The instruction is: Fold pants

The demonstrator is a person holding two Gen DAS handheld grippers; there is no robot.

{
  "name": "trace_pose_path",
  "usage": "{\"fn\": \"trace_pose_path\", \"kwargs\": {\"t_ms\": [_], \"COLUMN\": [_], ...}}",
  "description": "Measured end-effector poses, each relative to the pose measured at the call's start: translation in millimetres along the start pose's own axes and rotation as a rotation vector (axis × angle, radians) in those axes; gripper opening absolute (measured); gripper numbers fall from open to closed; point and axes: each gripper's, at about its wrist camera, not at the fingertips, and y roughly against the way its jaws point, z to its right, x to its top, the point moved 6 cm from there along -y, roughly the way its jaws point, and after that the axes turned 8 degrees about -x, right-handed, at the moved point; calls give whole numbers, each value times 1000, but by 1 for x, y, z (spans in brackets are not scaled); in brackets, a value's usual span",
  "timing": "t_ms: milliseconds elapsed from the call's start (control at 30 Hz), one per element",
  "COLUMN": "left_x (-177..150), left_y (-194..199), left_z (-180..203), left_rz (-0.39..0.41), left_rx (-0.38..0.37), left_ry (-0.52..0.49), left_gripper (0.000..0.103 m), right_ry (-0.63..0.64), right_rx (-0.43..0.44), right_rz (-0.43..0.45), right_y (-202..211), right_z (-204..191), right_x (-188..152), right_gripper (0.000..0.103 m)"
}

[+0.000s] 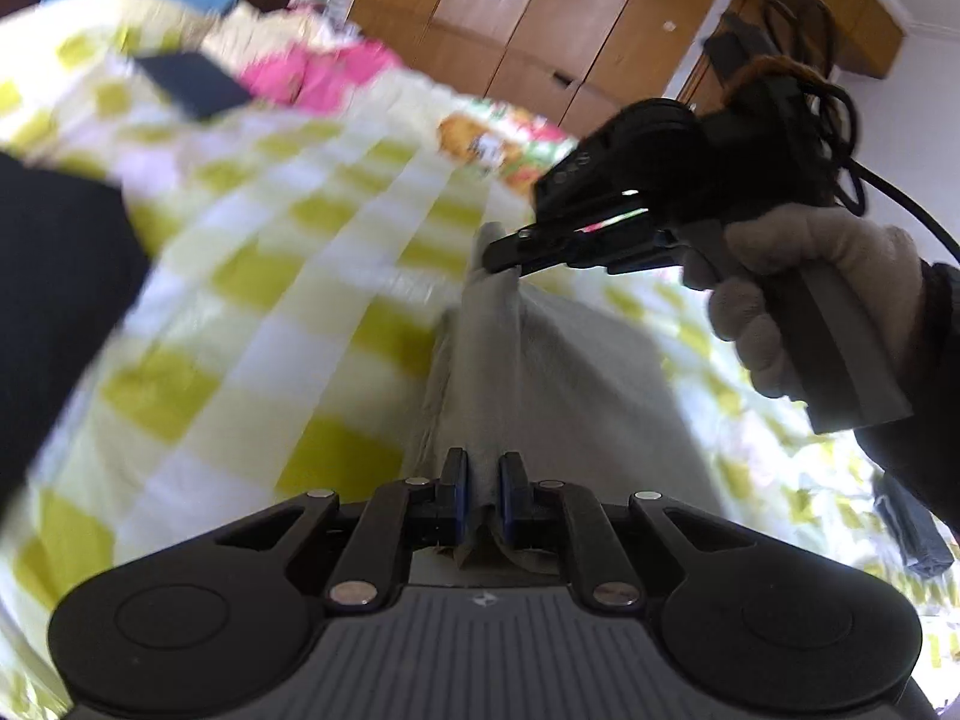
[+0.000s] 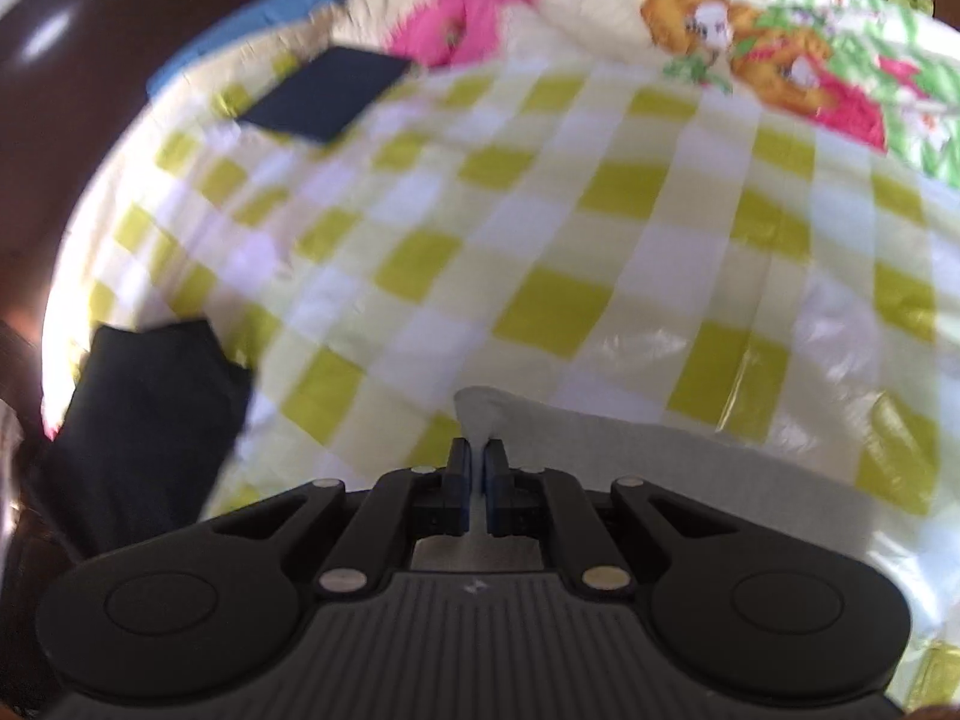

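Light grey pants [image 1: 564,360] hang stretched above a yellow-and-white checked bed cover [image 1: 270,276]. My left gripper [image 1: 483,483] is shut on a bunched edge of the grey cloth. In the left wrist view the right gripper [image 1: 501,255], held by a gloved hand [image 1: 798,294], pinches the far end of the same cloth. From the right wrist view, my right gripper [image 2: 478,471] is shut on a grey fold of the pants [image 2: 630,450], which trail off to the right over the checked cover [image 2: 540,228].
A folded dark navy garment [image 2: 327,96] lies far back on the bed. Another dark garment [image 2: 150,414] lies at the bed's left edge. A pink and floral quilt [image 2: 750,54] is bunched at the back. Wooden wardrobe doors [image 1: 540,18] stand beyond the bed.
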Motion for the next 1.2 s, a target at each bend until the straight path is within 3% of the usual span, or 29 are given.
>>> {"fn": "trace_pose_path", "kwargs": {"t_ms": [167,367,567,833,933,1100,1167,1200], "left_x": [-12,-7,-8,3,17,39,38,34], "left_y": [-14,-11,-14,6,11,-16,-37,-49], "left_z": [-19,-24,-27,-49,-36,-7,-7,-9], "left_rz": [-39,-23,-36,14,54,75,33,-6], "left_rx": [19,-6,16,145,162,85,69,96], "left_ry": [12,28,39,47,-39,-140,-164,-178], "left_gripper": [29,30,30,34,36,44,47,47], "right_ry": [-17,-46,-104,-24,41,113,110,95], "right_rx": [-30,-33,-28,-122,-119,-106,-161,-176], "right_rz": [-28,40,75,194,233,190,146,119], "right_y": [-23,-3,4,52,63,47,33,26], "right_z": [8,18,36,67,66,71,87,98], "right_x": [-9,8,13,-7,-17,-47,-66,-75], "right_gripper": [10,18,24,27,32,34,34,33]}}
